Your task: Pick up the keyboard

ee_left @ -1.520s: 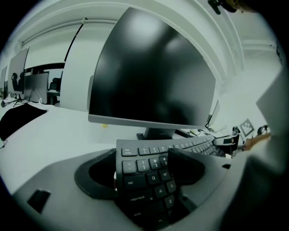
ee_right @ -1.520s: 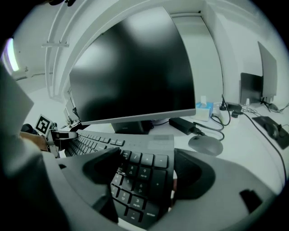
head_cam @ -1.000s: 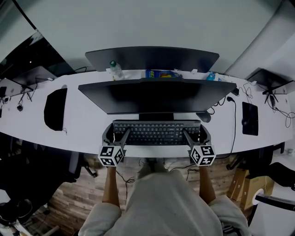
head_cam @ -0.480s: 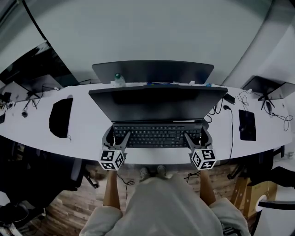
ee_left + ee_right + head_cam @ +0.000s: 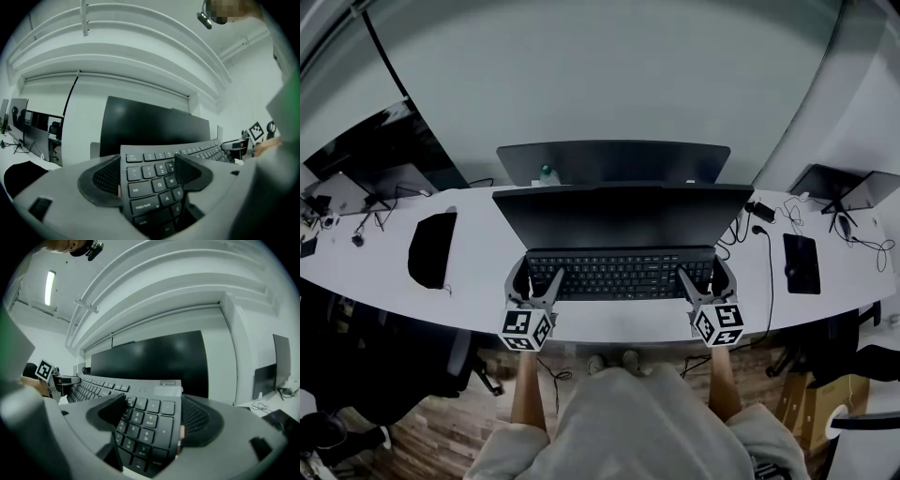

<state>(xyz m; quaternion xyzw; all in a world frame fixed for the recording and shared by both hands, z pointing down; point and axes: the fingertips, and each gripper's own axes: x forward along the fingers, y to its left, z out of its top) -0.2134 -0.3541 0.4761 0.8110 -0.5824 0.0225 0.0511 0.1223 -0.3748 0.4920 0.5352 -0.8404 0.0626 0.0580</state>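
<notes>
My left gripper (image 5: pixel 534 281) clamps the left end of the keyboard (image 5: pixel 619 275), just in front of the monitor (image 5: pixel 619 216). One jaw lies on the keys and the other is partly hidden behind the board. The keyboard is black and full-size, with pale legends and a number pad, and it runs parallel to the monitor. My right gripper (image 5: pixel 705 278) clamps the number-pad end, whose nearest keys are cut off.

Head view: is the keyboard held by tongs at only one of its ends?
No, the left tongs clamp the left end of the keyboard and the right tongs clamp its right end.
</notes>
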